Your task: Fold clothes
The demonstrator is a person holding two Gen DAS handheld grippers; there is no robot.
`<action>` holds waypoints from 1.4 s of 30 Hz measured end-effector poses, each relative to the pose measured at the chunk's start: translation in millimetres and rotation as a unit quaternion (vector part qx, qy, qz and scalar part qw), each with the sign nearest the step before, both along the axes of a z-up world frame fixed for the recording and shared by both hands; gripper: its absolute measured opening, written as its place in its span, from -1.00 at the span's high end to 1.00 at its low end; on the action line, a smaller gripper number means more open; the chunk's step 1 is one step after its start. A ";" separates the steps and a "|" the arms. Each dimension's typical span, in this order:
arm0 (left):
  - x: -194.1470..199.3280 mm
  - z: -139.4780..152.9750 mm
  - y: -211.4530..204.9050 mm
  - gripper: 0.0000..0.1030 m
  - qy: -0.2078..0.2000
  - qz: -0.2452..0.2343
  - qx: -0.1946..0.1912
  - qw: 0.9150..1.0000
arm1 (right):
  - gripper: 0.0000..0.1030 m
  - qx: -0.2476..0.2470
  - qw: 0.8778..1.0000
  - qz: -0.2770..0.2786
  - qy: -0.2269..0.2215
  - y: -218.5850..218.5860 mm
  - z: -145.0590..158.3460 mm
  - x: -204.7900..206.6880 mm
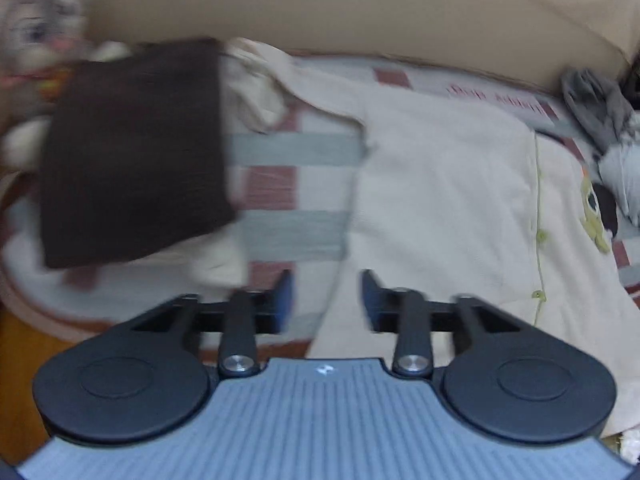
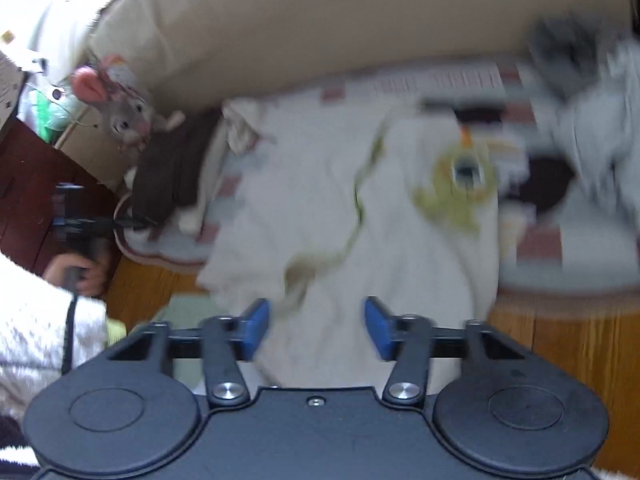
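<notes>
Cream shirt [image 1: 440, 200] spread flat on bed, ready for folding | brown folded garment [image 1: 132, 152] parked left of shirt | both grippers' fingers released, empty.

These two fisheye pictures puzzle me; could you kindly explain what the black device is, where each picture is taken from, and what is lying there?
Each picture comes from a camera on a hand-held gripper that a person carries, one per hand. The left hand-held gripper and the right hand-held gripper both stand open, holding nothing. Ahead lies a cream shirt with a green print, spread over a checked blanket. Beside it sits a folded brown garment, with a toy mouse behind it. The right view also shows the person's other hand.
</notes>
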State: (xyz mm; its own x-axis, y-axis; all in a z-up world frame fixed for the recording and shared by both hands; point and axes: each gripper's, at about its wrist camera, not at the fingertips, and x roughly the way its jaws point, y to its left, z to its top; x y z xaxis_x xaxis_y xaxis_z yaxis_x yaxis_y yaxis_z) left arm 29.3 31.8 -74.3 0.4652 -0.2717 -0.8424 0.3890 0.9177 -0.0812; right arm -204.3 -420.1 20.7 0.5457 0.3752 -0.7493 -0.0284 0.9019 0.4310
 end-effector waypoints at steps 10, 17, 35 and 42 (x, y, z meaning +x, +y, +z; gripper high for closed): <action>73.1 -106.1 -91.1 -0.23 0.023 -0.067 0.098 0.993 | -0.17 -0.018 0.990 -0.136 0.041 -75.9 -69.4 117.4; 87.2 -111.8 -97.0 -0.47 0.017 -0.049 0.090 0.995 | -0.17 0.004 0.975 -0.216 0.046 -114.6 -137.1 150.6; 39.8 -89.9 -151.3 0.95 -0.139 -0.142 0.205 0.958 | -0.34 0.071 0.949 -0.305 0.024 -125.0 -211.1 150.1; 26.9 -57.4 -103.9 0.95 -0.145 -0.024 0.181 0.972 | -0.34 0.083 0.952 -0.295 0.021 -119.3 -208.3 154.1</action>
